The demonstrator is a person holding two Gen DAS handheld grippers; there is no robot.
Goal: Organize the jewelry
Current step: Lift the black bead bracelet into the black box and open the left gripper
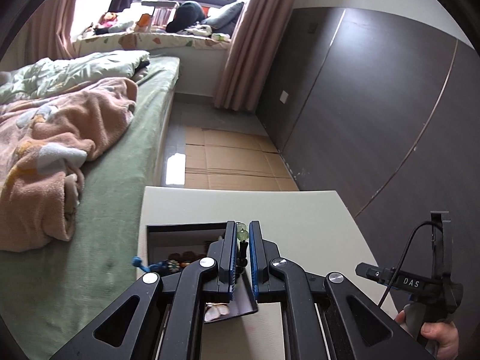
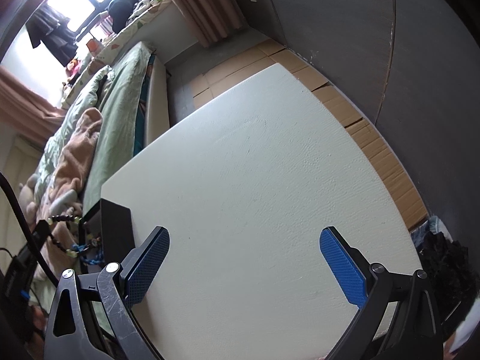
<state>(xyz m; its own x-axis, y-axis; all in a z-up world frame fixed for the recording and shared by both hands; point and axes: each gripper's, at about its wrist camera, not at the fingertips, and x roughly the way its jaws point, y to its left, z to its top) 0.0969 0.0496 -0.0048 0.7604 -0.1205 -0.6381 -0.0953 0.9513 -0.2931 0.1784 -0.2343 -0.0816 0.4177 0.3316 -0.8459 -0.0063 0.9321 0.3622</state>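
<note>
My left gripper (image 1: 242,241) is shut on a beaded bracelet (image 1: 243,235) of dark beads with pale green ones, held above an open dark jewelry box (image 1: 186,228) at the table's left edge. The box holds more jewelry: dark red beads (image 1: 183,255) and a blue corded piece (image 1: 150,265). In the right wrist view the bracelet (image 2: 64,234) hangs as a loop from the left gripper over the box (image 2: 115,228). My right gripper (image 2: 244,258) is open and empty, low over the white table (image 2: 255,165).
A bed (image 1: 120,156) with green sheet and pink blanket lies along the table's left side. Flattened cardboard (image 1: 234,162) covers the floor beyond the table. A dark wardrobe wall (image 1: 375,105) stands to the right. The person's right hand and its gripper (image 1: 432,288) show at the right.
</note>
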